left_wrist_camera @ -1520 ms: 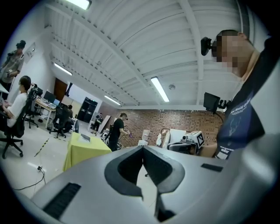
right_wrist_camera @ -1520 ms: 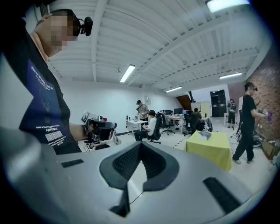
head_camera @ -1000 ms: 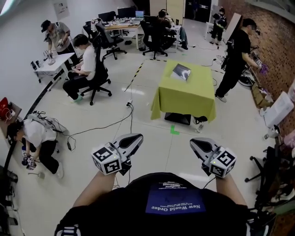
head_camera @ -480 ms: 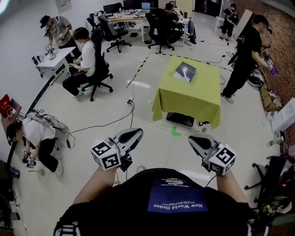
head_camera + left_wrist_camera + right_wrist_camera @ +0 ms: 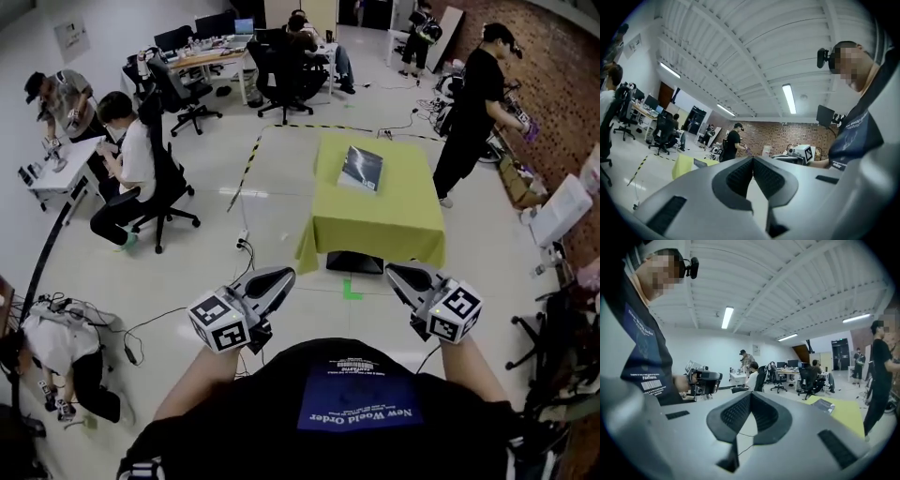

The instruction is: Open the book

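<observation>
A dark closed book lies on the far half of a small table draped in a yellow-green cloth, a few steps ahead of me across the floor. My left gripper and right gripper are held out at waist height, well short of the table, both shut with nothing between the jaws. In the left gripper view the pads meet at the left gripper's tip, and the table shows far off. The right gripper view shows its shut tip and the book at the right.
A person in black stands just right of the table. A seated person on a wheeled chair is at the left, another crouches at the lower left. Cables trail over the floor, and a green tape mark lies before the table.
The table and book have come nearer and lower in the head view as I walk toward them. Both grippers stay shut, held out the same way.
</observation>
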### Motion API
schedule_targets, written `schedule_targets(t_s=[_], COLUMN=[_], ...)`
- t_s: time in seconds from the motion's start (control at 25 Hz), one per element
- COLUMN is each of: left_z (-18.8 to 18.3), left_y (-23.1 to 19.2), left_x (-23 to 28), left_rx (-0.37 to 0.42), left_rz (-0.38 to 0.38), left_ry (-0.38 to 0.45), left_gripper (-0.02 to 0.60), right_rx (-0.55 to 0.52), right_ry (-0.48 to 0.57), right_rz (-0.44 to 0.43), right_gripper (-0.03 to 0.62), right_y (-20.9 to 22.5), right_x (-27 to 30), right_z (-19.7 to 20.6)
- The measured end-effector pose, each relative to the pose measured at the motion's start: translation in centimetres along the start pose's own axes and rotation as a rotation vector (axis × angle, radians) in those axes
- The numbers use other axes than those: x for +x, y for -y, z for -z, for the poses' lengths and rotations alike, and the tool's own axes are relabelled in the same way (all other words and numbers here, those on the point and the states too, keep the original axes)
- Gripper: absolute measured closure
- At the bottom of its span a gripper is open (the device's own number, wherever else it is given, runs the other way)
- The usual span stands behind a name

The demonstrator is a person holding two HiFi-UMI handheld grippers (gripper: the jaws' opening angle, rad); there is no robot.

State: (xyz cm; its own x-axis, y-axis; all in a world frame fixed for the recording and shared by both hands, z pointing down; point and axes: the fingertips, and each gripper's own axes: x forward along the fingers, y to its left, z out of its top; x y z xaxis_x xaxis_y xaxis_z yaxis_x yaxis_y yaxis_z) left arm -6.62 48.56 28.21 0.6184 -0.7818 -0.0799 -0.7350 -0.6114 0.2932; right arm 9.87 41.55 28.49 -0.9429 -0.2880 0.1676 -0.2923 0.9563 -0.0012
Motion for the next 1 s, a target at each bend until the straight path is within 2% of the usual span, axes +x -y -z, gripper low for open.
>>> schedule_targets(t_s=[0.16, 0.4, 0.52, 0.68, 0.88, 1.0], left_z=[-1.8, -2.8, -2.3, -2.6, -3.9, -4.7], left_y=[-4.2, -8.2, -10.0, -11.8, -14.8, -16.7], left_x=[0.1, 3.8, 5.2, 8.4, 14.8, 18.4], left_rx=[0.004, 0.005, 0.002, 0.003, 0.083, 0.087], left_rz=[0.057, 0.136, 0.131, 0.119, 0.074, 0.015], left_ry=[-0.027, -0.03, -0.049, -0.069, -0.083, -0.063], left_gripper=[0.574, 0.574, 0.574, 0.574, 0.574, 0.574], right_rx=[0.075, 0.106, 0.131, 0.135, 0.111, 0.092], right_ry=[0.045, 0.002, -0.008, -0.009, 0.004, 0.009], right_rz=[0.078, 0.122, 0.123, 0.077, 0.019, -0.022], right_gripper=[0.608, 0.608, 0.608, 0.608, 0.608, 0.608], right_y=[1.8, 5.4, 7.4, 10.6, 19.2, 24.6], right_x=[4.3, 7.4, 8.4, 10.0, 11.8, 12.6], right_z=[-1.4, -0.8, -0.1, -0.1, 0.1, -0.5])
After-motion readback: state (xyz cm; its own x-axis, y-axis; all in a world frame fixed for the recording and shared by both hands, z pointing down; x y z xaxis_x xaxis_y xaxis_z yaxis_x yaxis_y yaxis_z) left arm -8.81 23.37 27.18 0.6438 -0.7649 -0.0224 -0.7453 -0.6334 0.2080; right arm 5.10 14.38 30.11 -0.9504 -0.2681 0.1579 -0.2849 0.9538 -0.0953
